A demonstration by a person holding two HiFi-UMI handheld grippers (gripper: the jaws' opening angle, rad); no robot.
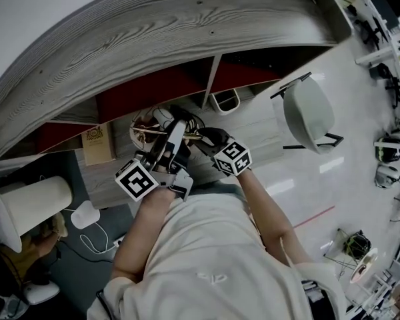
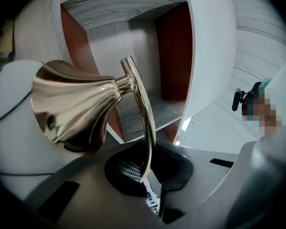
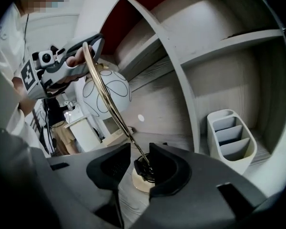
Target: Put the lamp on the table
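Note:
The lamp (image 1: 161, 127) has a thin curved brass stem (image 3: 107, 99), a brass trumpet fitting (image 2: 76, 106) and a white globe shade (image 3: 107, 92) with black lines. It stands low in the shelf unit, its round pale base (image 3: 142, 181) resting on the wooden shelf board. My left gripper (image 2: 150, 185) is shut on the stem's upper part, and it also shows in the right gripper view (image 3: 62, 66). My right gripper (image 3: 139, 168) is open, its jaws on either side of the foot of the stem without pressing on it.
A curved grey wooden shelf unit (image 1: 187, 32) with red back panels surrounds the lamp. A white compartment organiser (image 3: 231, 140) stands on the shelf to the right. A white chair (image 1: 309, 112) is on the floor at right, a white cylinder (image 1: 40, 202) at left.

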